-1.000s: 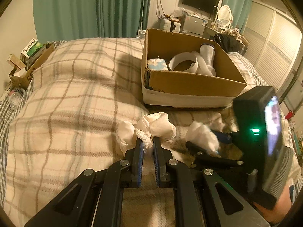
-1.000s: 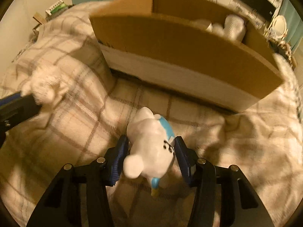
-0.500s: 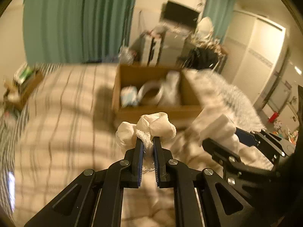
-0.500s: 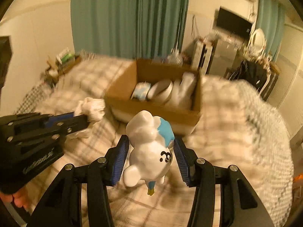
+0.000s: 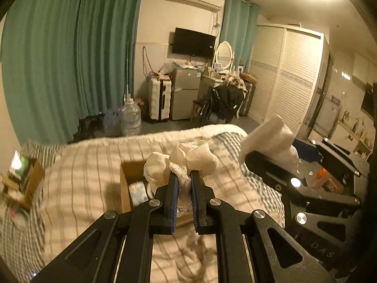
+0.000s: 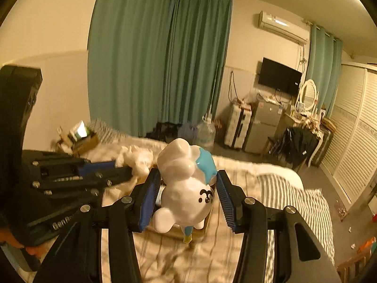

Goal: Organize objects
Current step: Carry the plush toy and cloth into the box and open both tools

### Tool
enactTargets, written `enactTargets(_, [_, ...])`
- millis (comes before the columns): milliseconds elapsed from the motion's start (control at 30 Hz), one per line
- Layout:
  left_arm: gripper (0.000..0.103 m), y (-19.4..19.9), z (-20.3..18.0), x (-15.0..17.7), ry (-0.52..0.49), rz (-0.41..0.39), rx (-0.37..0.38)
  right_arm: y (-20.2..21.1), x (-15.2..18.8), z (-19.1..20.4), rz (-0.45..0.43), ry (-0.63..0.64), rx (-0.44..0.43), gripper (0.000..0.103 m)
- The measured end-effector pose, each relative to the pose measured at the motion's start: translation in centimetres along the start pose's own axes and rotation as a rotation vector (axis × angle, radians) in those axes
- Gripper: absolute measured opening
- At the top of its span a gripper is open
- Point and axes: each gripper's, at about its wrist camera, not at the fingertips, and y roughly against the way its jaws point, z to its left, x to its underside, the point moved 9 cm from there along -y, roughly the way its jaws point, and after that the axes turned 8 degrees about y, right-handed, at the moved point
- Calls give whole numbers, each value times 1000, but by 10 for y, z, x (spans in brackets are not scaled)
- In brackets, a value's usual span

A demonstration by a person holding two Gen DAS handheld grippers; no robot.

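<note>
Toy's [image 6: 186, 186] face — right wrist only

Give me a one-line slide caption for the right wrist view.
Right gripper holds a white and blue toy figure above the bed, left gripper alongside.

a lived-in bedroom at home: bed [image 5: 99, 165] under a checked blanket, green curtains [image 5: 70, 54], wall television [image 5: 193, 43], small fridge [image 5: 186, 93], dressing mirror [image 5: 223, 55], louvred wardrobe [image 5: 289, 77].
</note>
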Motion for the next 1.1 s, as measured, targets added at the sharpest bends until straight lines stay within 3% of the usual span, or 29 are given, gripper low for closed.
enactTargets(133, [10,-18,6,-27,-21,-17,-47,-30,-24,-12,6,4,10,48])
enactTargets(267, [10,-59,20,-35,-9,10,-67,-68,-25,-21,37,-8,5,48])
enactTargets(467, [10,-127,48,-10,2,88,-94,-144,5,-27,122,-33,-29,48])
enactTargets(700, [10,-207,91,37,39,186,-140,-228,65,-27,226,-65,-72,48])
enactTargets(867, [13,-237,106,61,58,227,-150,-256,89,-23,233,-97,-122,48])
enactTargets(900, [17,-239,105,65,56,233,-147,-260,91,-24,226,-110,-128,50])
enactTargets(967, [40,-243,104,72,52,248,-143,-263,96,-26,215,-120,-128,66])
enactTargets(1000, [60,-244,104,74,53,246,-146,-261,94,-27,205,-115,-116,74])
enactTargets(1033, [72,-243,104,74,56,237,-151,-258,92,-28,193,-109,-103,74])
enactTargets(1100, [74,-237,104,75,64,227,-161,-250,86,-29,180,-114,-89,74])
